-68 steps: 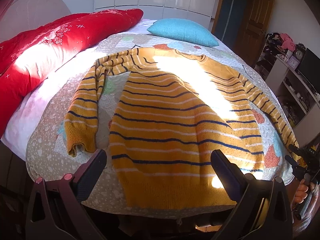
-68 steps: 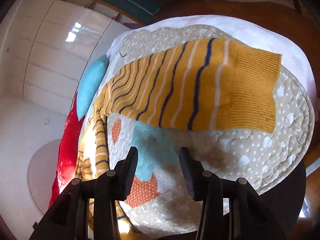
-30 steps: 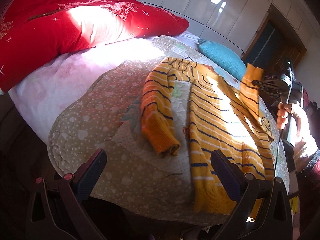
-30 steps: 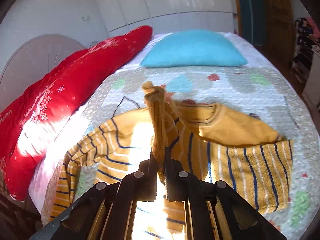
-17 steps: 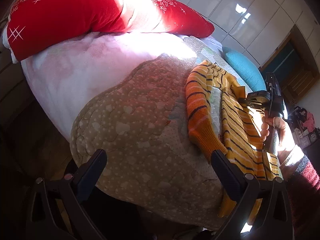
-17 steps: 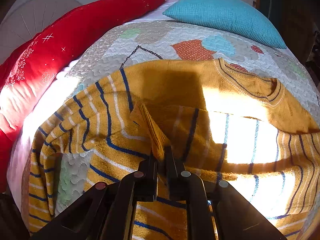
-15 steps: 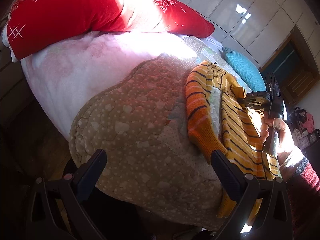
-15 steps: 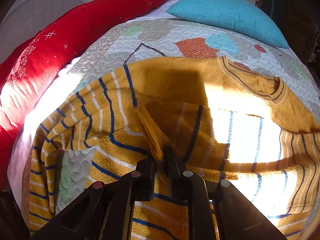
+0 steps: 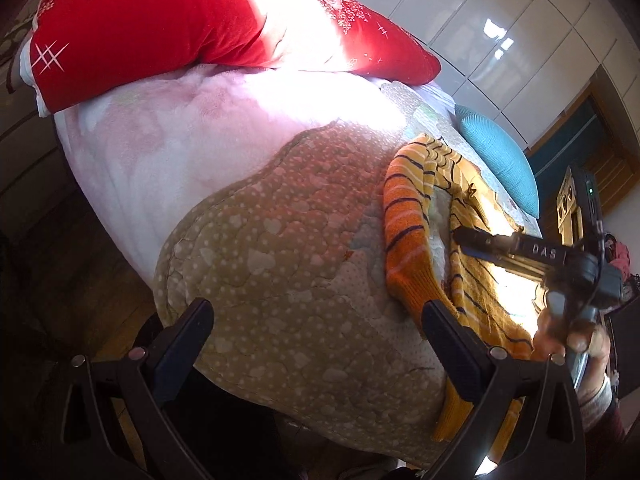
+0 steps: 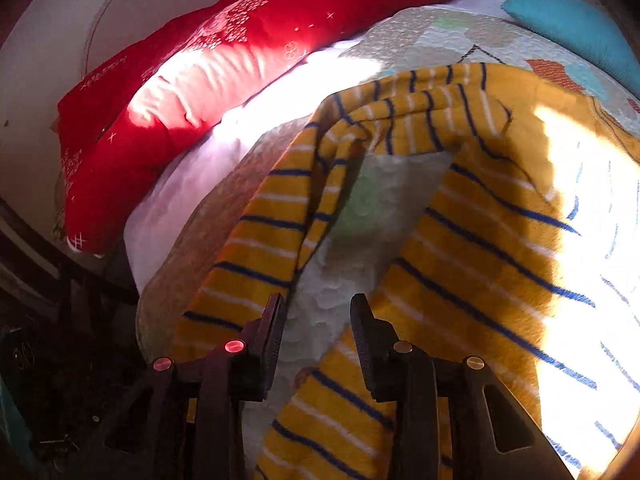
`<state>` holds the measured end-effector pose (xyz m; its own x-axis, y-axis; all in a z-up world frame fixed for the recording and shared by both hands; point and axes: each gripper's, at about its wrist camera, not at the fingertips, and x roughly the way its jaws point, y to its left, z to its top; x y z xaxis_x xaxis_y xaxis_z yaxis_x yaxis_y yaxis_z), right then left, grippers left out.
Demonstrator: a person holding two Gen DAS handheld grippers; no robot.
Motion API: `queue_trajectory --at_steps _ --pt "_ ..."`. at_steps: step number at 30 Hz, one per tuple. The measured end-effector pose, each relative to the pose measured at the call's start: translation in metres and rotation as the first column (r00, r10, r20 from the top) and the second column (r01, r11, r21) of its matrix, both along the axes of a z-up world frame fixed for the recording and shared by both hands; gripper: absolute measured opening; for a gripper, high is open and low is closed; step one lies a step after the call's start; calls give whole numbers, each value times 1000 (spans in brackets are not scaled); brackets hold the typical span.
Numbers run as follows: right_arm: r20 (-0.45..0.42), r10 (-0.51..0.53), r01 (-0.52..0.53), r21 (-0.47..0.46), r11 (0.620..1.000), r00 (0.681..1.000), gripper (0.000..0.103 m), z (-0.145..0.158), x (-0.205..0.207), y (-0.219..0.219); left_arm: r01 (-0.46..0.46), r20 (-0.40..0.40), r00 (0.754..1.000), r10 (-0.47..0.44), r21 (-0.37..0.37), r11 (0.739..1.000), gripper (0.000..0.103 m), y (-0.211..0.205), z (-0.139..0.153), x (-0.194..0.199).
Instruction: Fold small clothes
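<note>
free: quilt (image 9: 280,264) left of sweater (image 9: 404,240) | obstacle: red pillow (image 9: 160,28)

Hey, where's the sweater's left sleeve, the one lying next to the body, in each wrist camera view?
Left wrist view: the sleeve runs down right of centre, ending by that gripper's right finger.
Right wrist view: the sleeve fills the lower centre-left, reaching the right gripper, whose jaws are opening with nothing between them.
Shared landmark: the red duvet.

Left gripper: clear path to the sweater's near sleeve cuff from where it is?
Probably yes. The left gripper is open over the quilt, and the sleeve cuff lies uncovered by its right finger; the right gripper hovers farther back.
</note>
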<state>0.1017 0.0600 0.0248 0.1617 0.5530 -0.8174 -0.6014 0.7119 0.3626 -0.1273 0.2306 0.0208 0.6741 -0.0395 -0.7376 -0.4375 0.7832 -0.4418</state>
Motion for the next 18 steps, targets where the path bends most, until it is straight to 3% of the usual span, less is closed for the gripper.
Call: queue_trajectory --at_steps 4,8,10,11,13,15,18 --pt "-1 48 -48 -70 996 999 50 -21 -28 31 -10 7 1000 10 -5 1000 103 4 2 -4" --pt "79 7 3 -116 993 997 51 -25 -45 41 -28 14 1000 28 -10 1000 103 9 3 -10" --pt "60 3 3 -93 996 998 33 -25 -47 41 -34 12 999 35 -18 999 103 11 2 -11" --pt "19 20 -19 -59 998 1000 11 -25 -45 39 -34 11 999 34 -23 999 103 11 2 -11" --pt "-18 18 -18 -20 1000 1000 7 -21 -42 36 -28 9 1000 28 -29 999 103 10 2 -11" --pt "14 12 -12 3 1000 1000 7 -5 -40 33 -21 13 1000 21 -26 999 103 7 5 -12" --pt "99 -30 25 50 998 995 7 45 -30 13 -16 27 999 16 -9 1000 103 3 12 -11"
